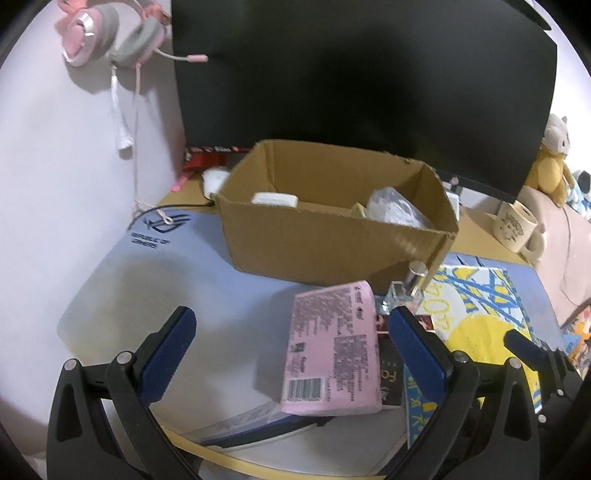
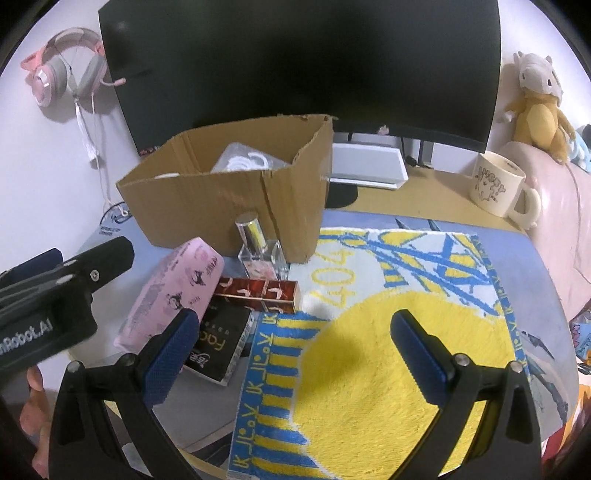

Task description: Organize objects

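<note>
One open cardboard box [image 1: 332, 236] is sitting at the centre of the left wrist view, in front of one dark monitor [image 1: 362, 74], and it is holding at least three things: a white flat case [image 1: 275, 199], a crinkled clear plastic bag [image 1: 395, 208] and a small pale item between them that is too blurred to name. Below the box, on the blue desk mat [image 1: 147, 295], four loose items are lying close together: one pink packet [image 1: 332, 347] with a barcode, one glass perfume bottle [image 2: 260, 251] with a silver cap standing upright just beside the box's near corner, one dark red lipstick box [image 2: 258, 293] lying flat, and one black box [image 2: 221, 341] partly under the pink packet's edge. One yellow, white and blue towel [image 2: 369, 369] is filling the lower right of the right wrist view. One cream mug [image 2: 496, 190] is standing at the right, one plush toy [image 2: 537, 107] is sitting above it, and one pink headset [image 1: 107, 33] is hanging at the upper left. The left gripper [image 1: 291, 350] is hovering with its blue fingers spread wide, the pink packet lying in the gap below them, and it is gripping nothing. The right gripper [image 2: 291, 354] is likewise gaping wide over the towel's yellow patch, empty.
</note>
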Demonstrator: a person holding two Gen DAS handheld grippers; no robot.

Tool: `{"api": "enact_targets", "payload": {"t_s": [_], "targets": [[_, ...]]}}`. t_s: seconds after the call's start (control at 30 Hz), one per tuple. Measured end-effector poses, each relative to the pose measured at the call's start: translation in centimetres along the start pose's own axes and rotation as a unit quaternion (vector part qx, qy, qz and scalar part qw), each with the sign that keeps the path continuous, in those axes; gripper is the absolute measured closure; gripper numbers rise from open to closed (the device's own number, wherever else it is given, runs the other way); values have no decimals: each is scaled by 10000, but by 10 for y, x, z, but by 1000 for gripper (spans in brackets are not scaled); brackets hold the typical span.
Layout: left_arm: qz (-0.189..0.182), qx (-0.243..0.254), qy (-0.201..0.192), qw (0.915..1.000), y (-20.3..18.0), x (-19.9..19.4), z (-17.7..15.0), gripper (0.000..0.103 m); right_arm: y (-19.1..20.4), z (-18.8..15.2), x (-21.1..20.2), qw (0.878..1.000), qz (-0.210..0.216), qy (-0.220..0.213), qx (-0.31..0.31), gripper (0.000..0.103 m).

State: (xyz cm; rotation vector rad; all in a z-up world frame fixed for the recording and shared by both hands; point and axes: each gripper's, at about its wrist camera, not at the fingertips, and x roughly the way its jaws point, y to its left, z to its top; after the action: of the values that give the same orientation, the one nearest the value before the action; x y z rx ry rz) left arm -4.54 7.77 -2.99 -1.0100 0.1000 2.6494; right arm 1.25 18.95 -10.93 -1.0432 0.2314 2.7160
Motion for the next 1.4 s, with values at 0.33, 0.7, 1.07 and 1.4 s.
{"api": "enact_targets", "payload": {"t_s": [0.33,0.7,1.07,1.4], "targets": [[-187,0,641,9978,-10,32,-10,0,8,-5,20,9992,151,359,55,0],[-550,-122,1295,9900,-16,65,-18,0,15,-6,27,9979,270,591,75,0],[-1131,-975,1574,9762,14,71,-27,34,19,-5,34,9974,259,651,182,0],[61,-725,1173,9904,29,56,-25,37,44,-5,38,9975,426,544,111,0]]}}
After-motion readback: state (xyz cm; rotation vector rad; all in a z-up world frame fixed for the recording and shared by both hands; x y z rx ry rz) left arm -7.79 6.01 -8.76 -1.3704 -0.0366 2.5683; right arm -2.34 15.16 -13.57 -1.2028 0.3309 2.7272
